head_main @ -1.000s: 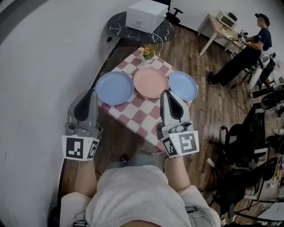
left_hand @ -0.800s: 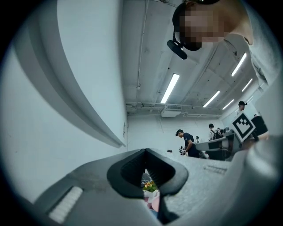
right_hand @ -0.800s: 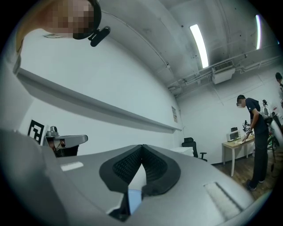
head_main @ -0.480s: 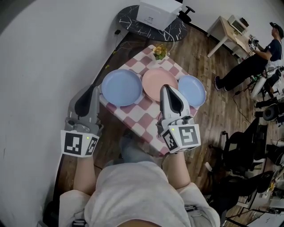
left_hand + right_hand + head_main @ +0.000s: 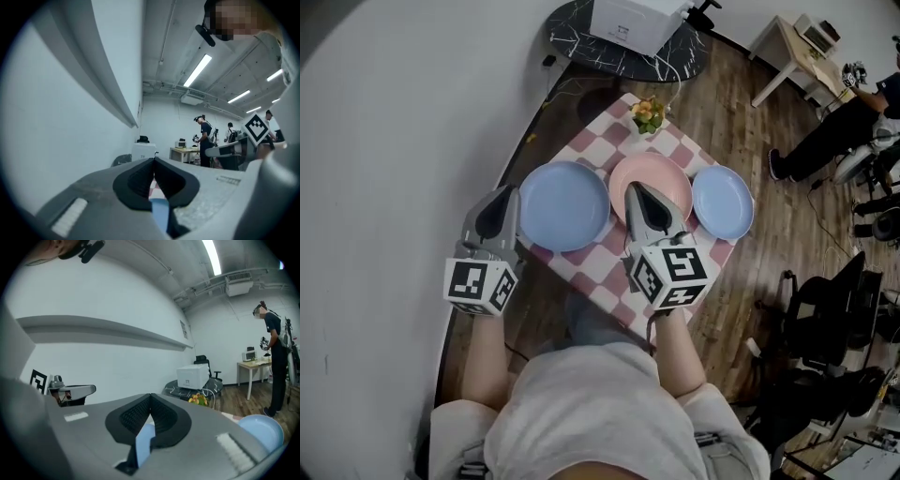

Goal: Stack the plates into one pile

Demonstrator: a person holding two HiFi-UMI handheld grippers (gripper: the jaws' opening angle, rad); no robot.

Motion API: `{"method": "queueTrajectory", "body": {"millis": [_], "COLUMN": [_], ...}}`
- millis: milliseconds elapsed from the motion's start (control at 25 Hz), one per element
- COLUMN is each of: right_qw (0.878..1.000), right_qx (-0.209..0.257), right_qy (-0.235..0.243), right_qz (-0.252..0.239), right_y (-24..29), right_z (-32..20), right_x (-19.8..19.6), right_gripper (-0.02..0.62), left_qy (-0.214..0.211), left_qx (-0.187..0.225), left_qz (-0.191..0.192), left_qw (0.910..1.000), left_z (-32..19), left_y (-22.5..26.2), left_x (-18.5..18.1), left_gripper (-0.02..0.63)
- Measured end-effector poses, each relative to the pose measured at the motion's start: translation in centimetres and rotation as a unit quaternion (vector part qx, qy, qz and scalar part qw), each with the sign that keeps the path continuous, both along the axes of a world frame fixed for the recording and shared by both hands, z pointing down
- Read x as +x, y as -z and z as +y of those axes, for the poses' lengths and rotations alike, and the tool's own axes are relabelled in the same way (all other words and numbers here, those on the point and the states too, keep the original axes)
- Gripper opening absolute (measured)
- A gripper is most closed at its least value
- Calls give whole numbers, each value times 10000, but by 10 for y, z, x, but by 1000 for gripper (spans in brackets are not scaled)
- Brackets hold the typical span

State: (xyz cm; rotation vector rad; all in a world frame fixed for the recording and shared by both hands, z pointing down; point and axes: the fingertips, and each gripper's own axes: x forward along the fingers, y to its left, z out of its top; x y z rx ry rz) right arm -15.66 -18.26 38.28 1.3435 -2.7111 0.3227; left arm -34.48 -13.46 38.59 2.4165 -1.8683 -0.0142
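Three plates lie in a row, none stacked, on the small counter (image 5: 602, 274) with its pink-and-white checked cloth: a large blue plate (image 5: 565, 204) on the left, a pink plate (image 5: 671, 180) in the middle and a small blue plate (image 5: 723, 202) on the right, their rims close together. A little pot of flowers (image 5: 648, 114) stands at the far corner. The left claw (image 5: 503, 195) is pressed together with nothing in it, its tip at the counter's left edge, just beside the large blue plate's rim. The right claw (image 5: 635, 189) is also pressed together and empty, lying over the near left part of the pink plate; whether it touches the plate I cannot tell. Beyond the counter a white box (image 5: 637, 21) sits on a dark round table.
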Motion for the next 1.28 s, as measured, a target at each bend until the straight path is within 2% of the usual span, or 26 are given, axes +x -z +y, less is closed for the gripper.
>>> {"method": "queueTrajectory", "body": {"millis": [120,240,440,600,760,960,1080,1160,1280], "right_qw": [9973,9890,9672,9462,9315,9195,9141,9122,9145], "right_qx": [-721,-1473,-2518,-3189,-3560,-3837,-3974,-4027,-3989], "right_qy": [-34,-99,-343,-524,-673,-775,-727,-707,-672], "right_qz": [116,32,-41,-153,-328,-349,-346,-259,4], "right_y": [-51,-100,-171,-215,-240,-262,-272,-277,-277], "right_z": [-12,-16,-12,-4,-4,-2,-1,1,4], "right_x": [-3,-4,0,3,3,3,-3,-7,-7], "right_gripper": [3,5,20,58,80,86,84,60,57], "left_qy": [77,206,326,331,274,334,319,398,538], "left_qx": [-610,-1195,-2091,-2690,-3186,-3585,-3701,-3713,-3655], "left_qz": [147,160,36,129,196,215,117,31,86], "left_qw": [9980,9925,9773,9625,9473,9327,9284,9277,9292], "left_z": [-18,-30,-42,-47,-53,-52,-52,-51,-49], "left_y": [-49,-97,-163,-204,-237,-266,-277,-279,-274], "left_x": [-11,-23,-40,-50,-53,-55,-53,-54,-56], "left_gripper": [2,13,62,106,141,146,144,72,50]}}
